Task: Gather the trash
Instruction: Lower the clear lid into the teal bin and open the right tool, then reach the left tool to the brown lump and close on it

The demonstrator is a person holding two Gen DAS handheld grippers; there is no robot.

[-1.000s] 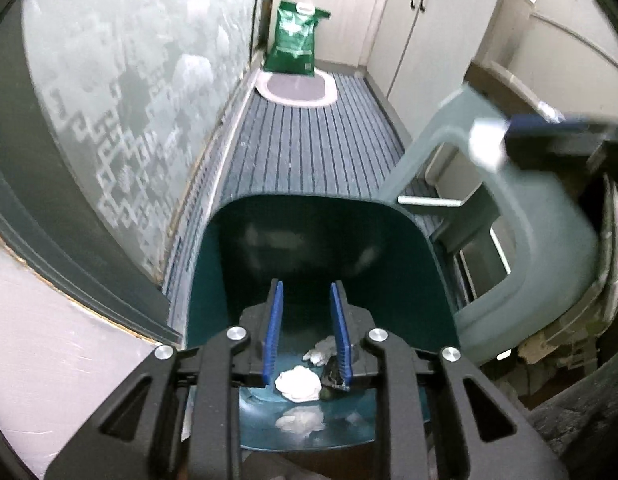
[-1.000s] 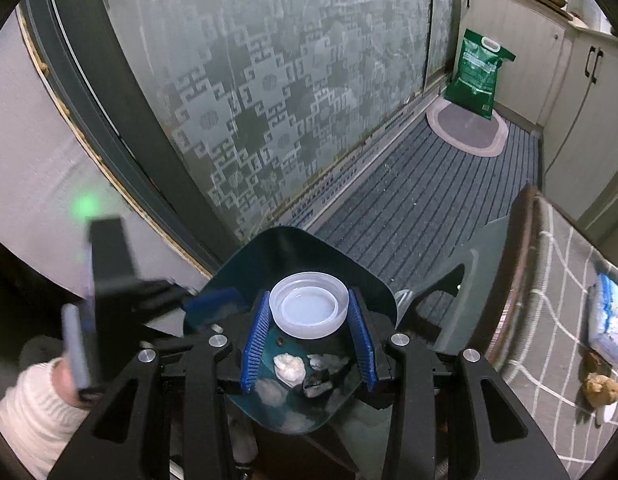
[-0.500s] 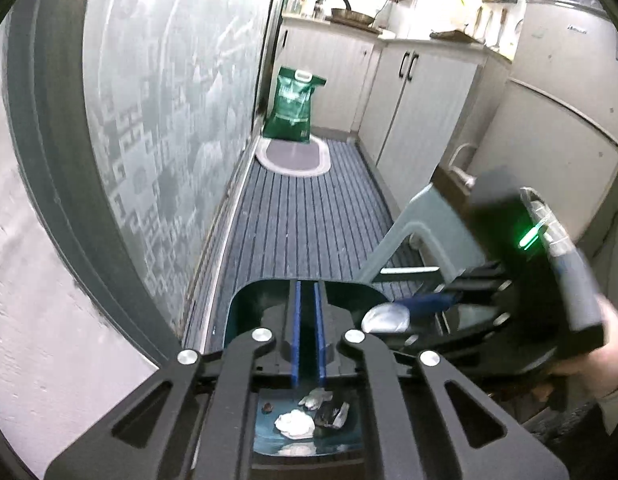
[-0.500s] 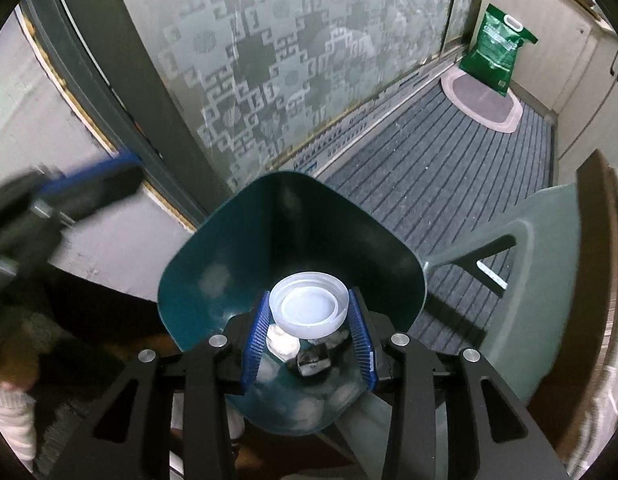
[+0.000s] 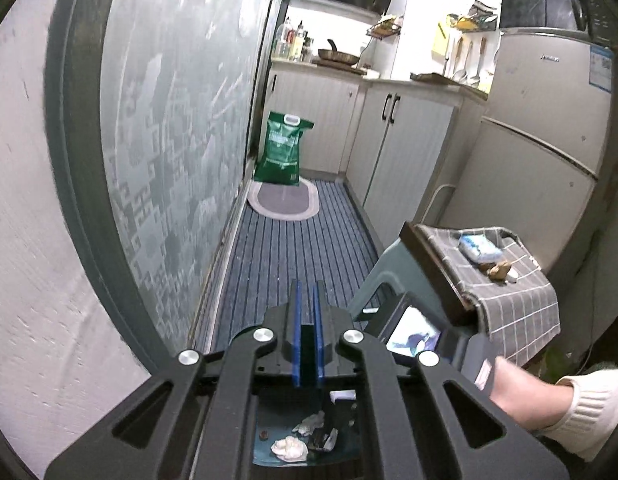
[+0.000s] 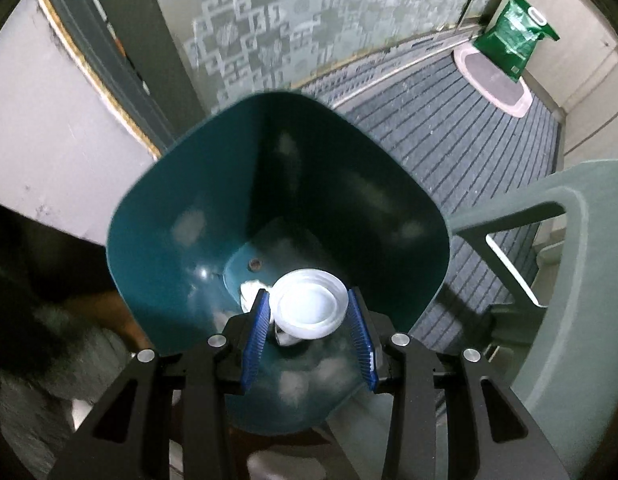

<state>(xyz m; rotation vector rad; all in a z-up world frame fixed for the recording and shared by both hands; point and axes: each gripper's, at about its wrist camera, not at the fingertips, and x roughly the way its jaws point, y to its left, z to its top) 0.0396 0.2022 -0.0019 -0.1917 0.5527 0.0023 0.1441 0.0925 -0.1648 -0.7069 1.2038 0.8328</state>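
The right gripper [image 6: 309,328] points down into the teal bin [image 6: 157,248], its fingers [image 6: 256,336] opening around a white plastic lid [image 6: 309,308]; the lid sits between them with gaps on both sides, so it looks released and on its way in. Crumpled tissues [image 5: 289,449] and wrappers already lie on the bin floor. The left gripper [image 5: 307,344] is empty, fingers narrowed almost together, above the bin's near edge. On the cloth-covered counter [image 5: 529,296], a blue-and-white packet [image 5: 480,249] and brownish scraps [image 5: 497,270] near its far edge probably remain to collect.
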